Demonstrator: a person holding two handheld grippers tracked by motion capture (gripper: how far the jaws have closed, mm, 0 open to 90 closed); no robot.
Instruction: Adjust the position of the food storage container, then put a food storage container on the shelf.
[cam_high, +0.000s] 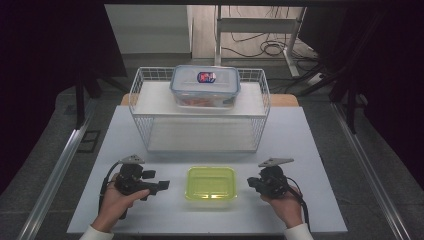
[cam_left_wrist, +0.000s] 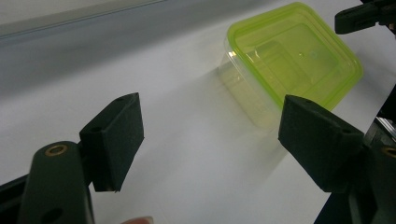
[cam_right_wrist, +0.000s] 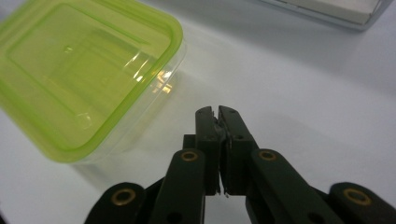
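A clear plastic box with a lime-green lid sits closed near the table's front edge, between my two hands. My left gripper rests to its left, aimed at the box, its jaws wide open with only bare table between them. On the box's right, my right gripper has its pads together and nothing in them, pointing past the box's near corner. The right gripper's tip also appears beyond the box in the left gripper view.
A white wire basket stands on its side at the back of the white table, with a clear lidded food container on top. The table's front edge runs just beneath my hands. Dark floor and cables lie beyond.
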